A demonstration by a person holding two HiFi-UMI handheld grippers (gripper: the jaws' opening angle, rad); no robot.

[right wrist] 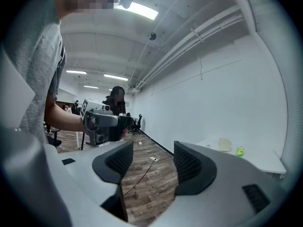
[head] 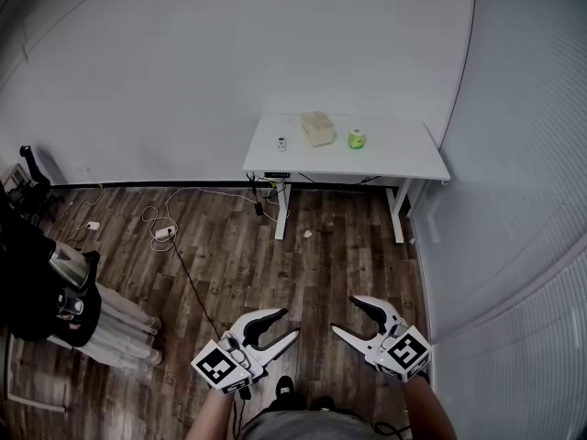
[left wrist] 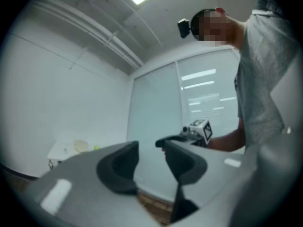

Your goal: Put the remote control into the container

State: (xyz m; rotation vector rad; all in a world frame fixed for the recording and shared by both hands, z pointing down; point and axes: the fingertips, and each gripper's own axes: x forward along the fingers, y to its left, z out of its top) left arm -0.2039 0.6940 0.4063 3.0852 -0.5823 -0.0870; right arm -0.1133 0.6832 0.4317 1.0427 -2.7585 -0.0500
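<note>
Head view, with both gripper views. The white table (head: 404,154) stands against the far wall, well apart from the person. The remote control (head: 282,142), a small pale bar, lies on the tabletop near its left edge, outside the container (head: 318,128). That beige container sits just to the remote's right, toward the rear edge; the two are close but do not touch. A small green object (head: 357,138) stands right of the container, around mid-tabletop.

The left gripper (head: 286,325) and the right gripper (head: 345,315) are held low in the foreground over the wooden floor (head: 229,264), side by side, each pointing roughly level. The left gripper's jaws are released, with a narrow gap and nothing between the pads; the right gripper's jaws are likewise released, with a wider gap through which only floorboards show. Both are empty, and each appears in the other's view.

Loose cables (head: 170,218) trail over the floor left of the table.
</note>
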